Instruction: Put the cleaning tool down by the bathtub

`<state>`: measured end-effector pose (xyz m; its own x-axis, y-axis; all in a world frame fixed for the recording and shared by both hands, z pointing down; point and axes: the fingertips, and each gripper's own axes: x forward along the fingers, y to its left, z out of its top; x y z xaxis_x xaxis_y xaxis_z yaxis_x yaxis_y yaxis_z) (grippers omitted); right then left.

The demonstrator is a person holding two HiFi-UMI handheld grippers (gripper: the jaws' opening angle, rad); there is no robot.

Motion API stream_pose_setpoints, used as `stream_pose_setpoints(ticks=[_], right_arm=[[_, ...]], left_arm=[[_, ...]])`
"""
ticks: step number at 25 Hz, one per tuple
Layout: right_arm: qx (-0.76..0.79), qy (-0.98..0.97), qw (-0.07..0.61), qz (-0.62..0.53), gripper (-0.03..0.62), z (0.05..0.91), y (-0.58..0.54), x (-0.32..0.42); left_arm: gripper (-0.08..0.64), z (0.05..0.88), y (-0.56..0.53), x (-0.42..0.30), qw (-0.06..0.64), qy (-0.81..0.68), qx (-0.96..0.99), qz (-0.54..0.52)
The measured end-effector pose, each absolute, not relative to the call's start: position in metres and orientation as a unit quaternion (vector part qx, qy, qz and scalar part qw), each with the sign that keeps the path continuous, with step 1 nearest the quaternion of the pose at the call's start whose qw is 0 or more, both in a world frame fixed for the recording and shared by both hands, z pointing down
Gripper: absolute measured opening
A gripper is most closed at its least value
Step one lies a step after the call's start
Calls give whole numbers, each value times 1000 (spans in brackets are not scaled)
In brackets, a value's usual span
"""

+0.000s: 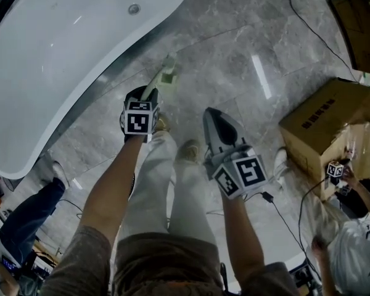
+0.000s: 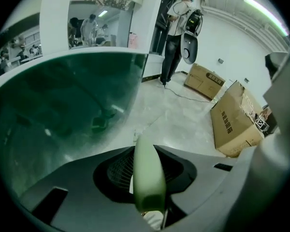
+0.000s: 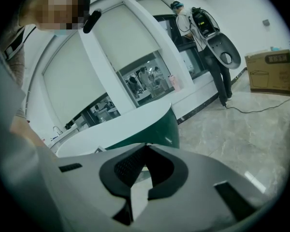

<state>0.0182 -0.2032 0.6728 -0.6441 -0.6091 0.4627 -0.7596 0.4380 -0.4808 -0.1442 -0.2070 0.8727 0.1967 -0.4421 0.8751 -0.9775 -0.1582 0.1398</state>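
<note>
Left claw (image 1: 145, 95): jaws partway closed, clamped on the pale green handle of the tool (image 2: 148, 174), which runs out forward between them.
Right claw (image 3: 146, 146): jaws shut tip to tip with nothing in them; it is held beside the left claw, on its right.
Tool: in the left claw's grip, over the floor just beside the tub's outer wall. Its far end points away from the person. Whether that end touches the floor I cannot tell.
Legs (image 1: 166, 187): in pale trousers, straight below both claws, with the shoes (image 1: 189, 150) on the floor.
Floor (image 1: 234, 60): grey marbled stone, glossy, with strip lights reflected in it.
Tub (image 1: 55, 66): white inside with a drain, dark green outside, to the left of the tool.
Box (image 1: 324, 123): brown cardboard, on the floor well to the right.
Cable (image 1: 308, 24): black, trailing across the floor past the box.
Bystander (image 2: 176, 33): standing far off by the wall, carrying gear.
</note>
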Motion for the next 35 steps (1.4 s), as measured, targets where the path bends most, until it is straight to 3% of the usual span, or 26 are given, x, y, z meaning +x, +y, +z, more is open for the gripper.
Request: stream_pose_setpoints(ticks=[12,35], right_arm=[[415,-832,113,351,3,683,-211,19],[436,-805,109,386,3,707,-204,41]], left_arm=[[118,940,-202,-144,449,-475,623,430],[123,986,-210,-126,465,-431,584,508]])
